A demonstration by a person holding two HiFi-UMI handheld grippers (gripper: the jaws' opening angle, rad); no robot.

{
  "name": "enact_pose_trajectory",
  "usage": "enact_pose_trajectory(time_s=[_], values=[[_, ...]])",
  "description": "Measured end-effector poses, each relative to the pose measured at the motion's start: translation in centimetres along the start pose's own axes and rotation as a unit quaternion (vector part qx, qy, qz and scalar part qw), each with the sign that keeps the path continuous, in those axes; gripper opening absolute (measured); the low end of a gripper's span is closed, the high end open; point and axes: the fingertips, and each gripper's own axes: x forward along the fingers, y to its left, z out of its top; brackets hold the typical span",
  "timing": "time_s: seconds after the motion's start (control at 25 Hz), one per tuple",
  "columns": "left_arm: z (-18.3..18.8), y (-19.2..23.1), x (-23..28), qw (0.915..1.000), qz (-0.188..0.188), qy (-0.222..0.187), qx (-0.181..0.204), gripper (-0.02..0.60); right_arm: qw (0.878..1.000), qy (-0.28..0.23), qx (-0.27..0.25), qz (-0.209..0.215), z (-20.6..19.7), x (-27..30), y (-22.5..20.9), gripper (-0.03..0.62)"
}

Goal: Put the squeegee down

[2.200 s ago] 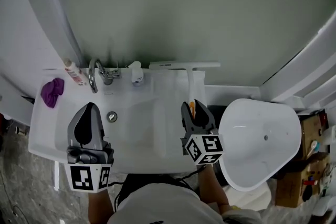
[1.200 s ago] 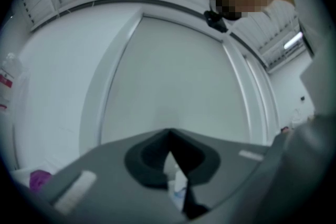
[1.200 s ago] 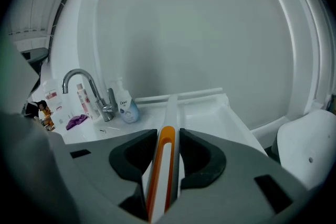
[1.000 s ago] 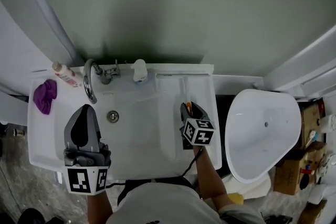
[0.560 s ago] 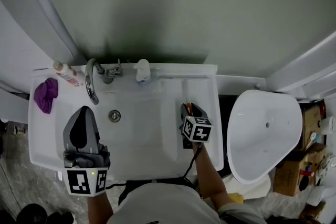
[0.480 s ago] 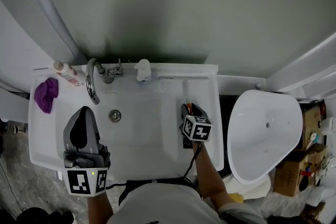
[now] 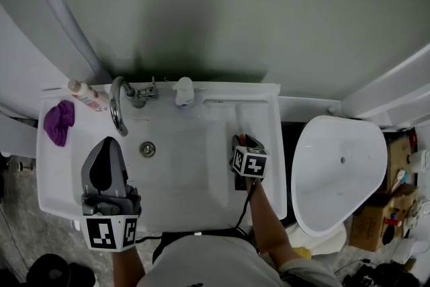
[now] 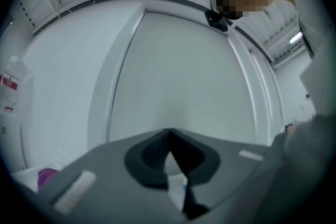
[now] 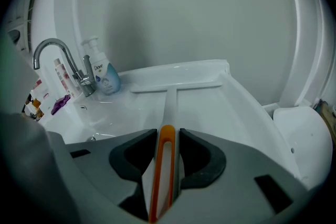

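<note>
The squeegee (image 9: 169,105) is white, with a slim stem and an orange strip set into the grip end; its long blade lies crosswise along the back right ledge of the sink (image 7: 59,168), close under the wall, and its stem runs back over the basin's right side toward you; whether the blade presses on the ledge or sits just above it cannot be told.

Your right gripper (image 9: 168,136) has its jaws closed on the orange-lined handle, dark pads touching it on both sides; in the head view this gripper (image 7: 242,142) tilts down at the sink, marker cube facing up, with your forearm reaching in from the lower edge.

Your left gripper (image 7: 109,143) is held level over the sink's front left, pointing at the wall, well apart from the squeegee; in its own view the jaws (image 8: 169,136) meet at the tips with nothing between them.

From above, the cube covers the rear of the handle, so only the pale stem (image 7: 238,119) shows against the white sink, hard to pick out; the left gripper view is soft and blurred. The faucet (image 7: 118,111), a pump bottle (image 7: 182,91) and a purple cloth (image 7: 56,121) sit to the left.
</note>
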Motion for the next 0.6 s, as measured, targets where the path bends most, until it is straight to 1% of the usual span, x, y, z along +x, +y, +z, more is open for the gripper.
enact_pose_trajectory(time_s=[0.28, 0.44, 0.52, 0.6], values=[[0.0, -0.3, 0.7, 1.0000, -0.008, 0.003, -0.001, 0.008, 1.000, 0.002, -0.009, -0.002, 0.0, 0.3, -0.1, 0.137], [0.0, -0.6, 1.0, 0.9999, -0.015, 0.003, -0.002, 0.008, 1.000, 0.001, -0.014, 0.005, 0.0, 0.3, 0.0, 0.142], [0.0, -0.8, 1.2, 0.9998, -0.018, 0.003, -0.003, 0.008, 1.000, -0.006, -0.012, 0.009, 0.2, 0.0, 0.1, 0.162], [0.0, -0.8, 1.3, 0.9998, -0.021, 0.002, -0.004, 0.008, 1.000, -0.022, -0.011, 0.009, 0.9, -0.7, 0.1, 0.169]])
